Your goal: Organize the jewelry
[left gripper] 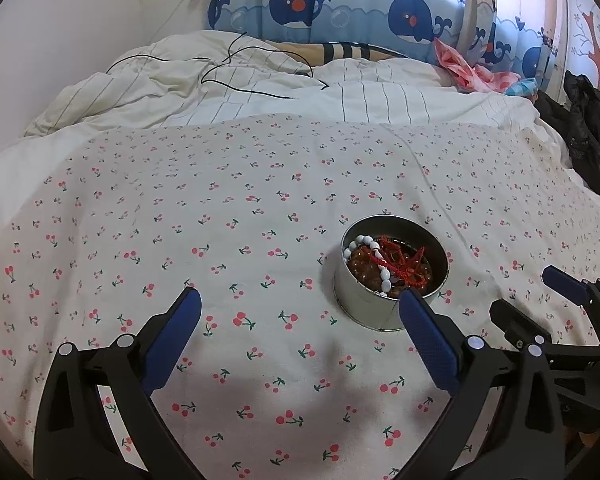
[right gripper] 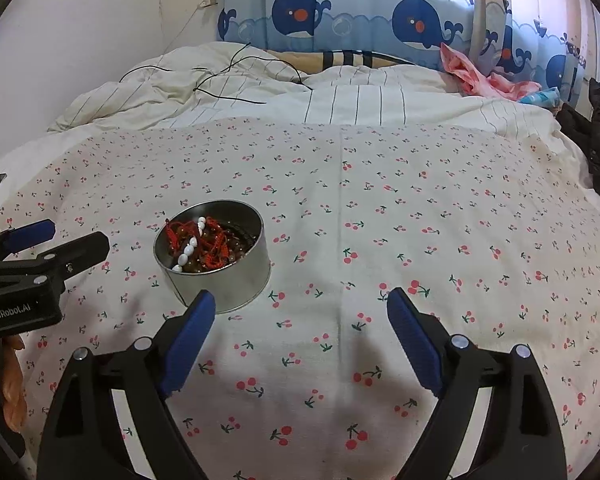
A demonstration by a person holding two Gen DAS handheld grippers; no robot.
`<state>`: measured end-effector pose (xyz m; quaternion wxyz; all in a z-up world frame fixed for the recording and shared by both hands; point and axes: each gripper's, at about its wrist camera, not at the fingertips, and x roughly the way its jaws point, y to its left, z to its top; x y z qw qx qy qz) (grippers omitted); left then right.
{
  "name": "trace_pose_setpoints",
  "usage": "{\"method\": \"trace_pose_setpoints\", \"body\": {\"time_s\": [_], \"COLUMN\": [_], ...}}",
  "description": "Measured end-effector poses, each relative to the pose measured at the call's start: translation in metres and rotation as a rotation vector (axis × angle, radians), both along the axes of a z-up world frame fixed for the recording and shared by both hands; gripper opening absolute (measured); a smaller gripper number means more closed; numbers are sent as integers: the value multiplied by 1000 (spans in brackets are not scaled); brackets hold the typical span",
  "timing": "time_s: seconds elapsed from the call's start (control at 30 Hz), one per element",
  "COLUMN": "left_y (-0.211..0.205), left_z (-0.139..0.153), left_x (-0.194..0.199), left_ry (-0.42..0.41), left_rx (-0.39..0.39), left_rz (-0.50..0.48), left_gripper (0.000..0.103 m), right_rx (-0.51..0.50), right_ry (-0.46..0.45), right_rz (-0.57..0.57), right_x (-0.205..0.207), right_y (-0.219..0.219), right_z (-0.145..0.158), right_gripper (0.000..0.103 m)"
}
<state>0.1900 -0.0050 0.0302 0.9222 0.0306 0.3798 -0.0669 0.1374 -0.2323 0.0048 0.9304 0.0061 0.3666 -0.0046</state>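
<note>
Cherry-printed cloth (left gripper: 260, 208) covers the near part of a bed, with a striped white duvet (left gripper: 260, 88) bunched behind it and a whale-patterned curtain (left gripper: 340, 4) at the far wall. On the cloth stands a round metal tin (left gripper: 370, 308), upright with its open mouth facing up; being round, it has no long axis of its own. Inside it lie brown beads (right gripper: 220, 240), a tangle of red cord (left gripper: 404, 260) and a string of white beads (left gripper: 374, 260); that string runs in the left wrist view from about 10 o'clock to 5 o'clock across the tin. The left gripper (left gripper: 300, 308) is spread wide with nothing between its blue pads, and the tin sits at about 1 o'clock from it, just behind its right-hand finger (left gripper: 428, 340), which overlaps the tin's near wall in that view; whether they touch I cannot tell. The right gripper (right gripper: 300, 312) is likewise released and empty, and the tin lies at about 10 o'clock from it, just beyond its left-hand finger (right gripper: 188, 340). Both grippers hang over the cloth on either side of the tin
</note>
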Motion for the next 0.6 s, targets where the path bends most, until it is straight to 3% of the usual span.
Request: {"method": "trace_pose_setpoints", "body": {"time_s": [0.47,0.6], "left_y": [-1,3], "left_z": [-2,-6], "left_x": [3,7], "left_ry": [28,63], "left_rx": [6,-58], "left_rz": [-9,-35], "left_gripper": [95,96], "right_rx": [0,2], "right_ry": [6,10], "right_rz": [6,8], "right_x": [0,0], "right_y": [1,1], "right_z": [0,-1], "right_gripper": [84,84]}}
